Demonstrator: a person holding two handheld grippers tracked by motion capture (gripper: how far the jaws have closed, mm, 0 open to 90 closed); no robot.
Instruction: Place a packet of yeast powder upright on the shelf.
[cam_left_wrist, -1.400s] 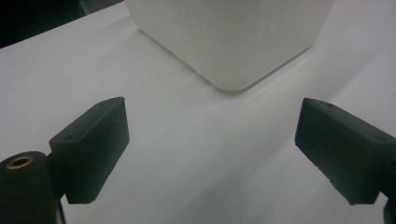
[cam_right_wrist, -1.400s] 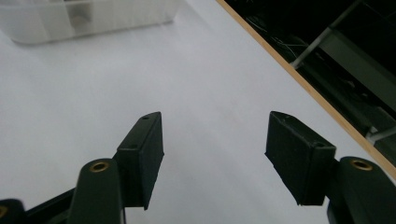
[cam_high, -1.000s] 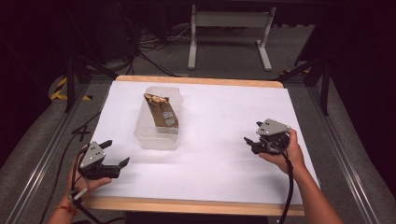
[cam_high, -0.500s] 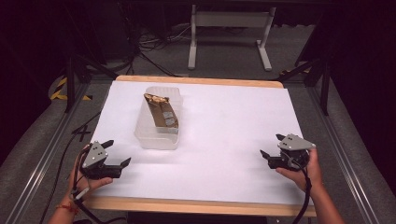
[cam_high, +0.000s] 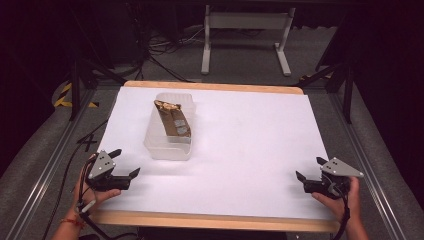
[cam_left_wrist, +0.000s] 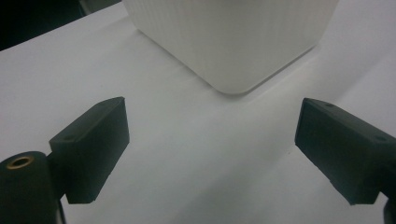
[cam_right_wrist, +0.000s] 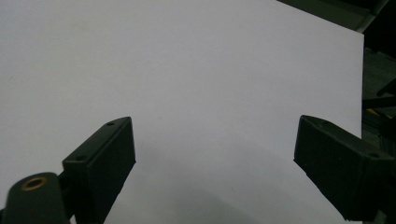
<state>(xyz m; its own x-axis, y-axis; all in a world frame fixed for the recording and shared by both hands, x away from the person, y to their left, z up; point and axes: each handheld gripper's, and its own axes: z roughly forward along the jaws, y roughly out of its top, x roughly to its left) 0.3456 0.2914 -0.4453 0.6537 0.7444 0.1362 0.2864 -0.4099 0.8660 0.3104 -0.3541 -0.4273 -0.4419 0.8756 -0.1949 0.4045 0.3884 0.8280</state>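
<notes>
Since the earlier frames our right tool has drawn back from mid-surface toward the near right corner, its jaws opening as it went, with nothing between them. Now they stand wide, hovering over bare white sheet, as the right gripper view shows. Our left tool has kept its place near the front left corner, jaws likewise wide apart and gripping nothing; they point at the near rounded corner of the clear plastic container, which stands just ahead, untouched. That container is a translucent, faintly ribbed rectangular tub with rounded corners, standing left of centre on the white-covered surface. Inside it a brown crinkled wrapper leans tilted against the wall. We see a wooden edge framing the sheet.
</notes>
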